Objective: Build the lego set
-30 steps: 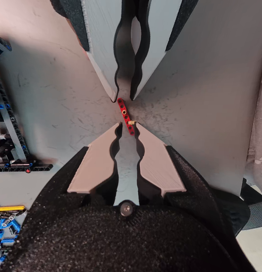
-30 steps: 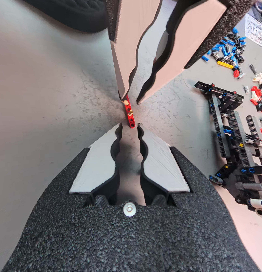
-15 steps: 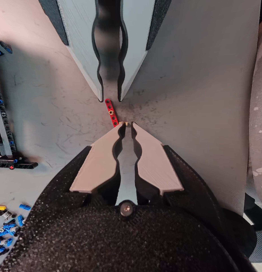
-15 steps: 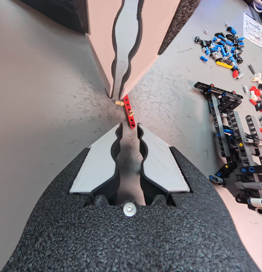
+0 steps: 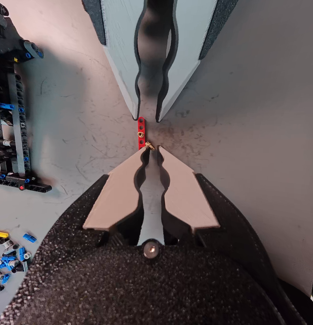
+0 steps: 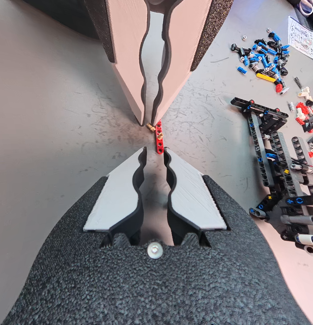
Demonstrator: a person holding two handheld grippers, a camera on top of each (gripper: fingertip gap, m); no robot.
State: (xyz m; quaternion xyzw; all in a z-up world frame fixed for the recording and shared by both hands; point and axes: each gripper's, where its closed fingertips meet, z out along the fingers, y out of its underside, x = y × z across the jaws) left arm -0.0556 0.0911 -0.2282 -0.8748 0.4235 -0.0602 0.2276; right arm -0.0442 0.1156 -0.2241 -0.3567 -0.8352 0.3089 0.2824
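Two grippers meet over the grey table (image 6: 46, 123): the left gripper (image 5: 151, 149) with pinkish fingers and the right gripper (image 6: 155, 151) with pale grey fingers, two fingers each. Between their tips lies one red beam (image 6: 159, 139) with five holes showing in the right wrist view. There are two tan pins: one pin (image 6: 160, 135) stands in the beam's middle hole, and one loose pin (image 6: 150, 127) sits just beside the beam's end. Right of the beam stands one half-built black model (image 6: 282, 167). Beyond it lie two heaps of small parts, a blue-and-black heap (image 6: 264, 58) with one yellow bar (image 6: 265, 77), and a red-and-white heap (image 6: 307, 112). One printed sheet (image 6: 305, 37) lies past them.
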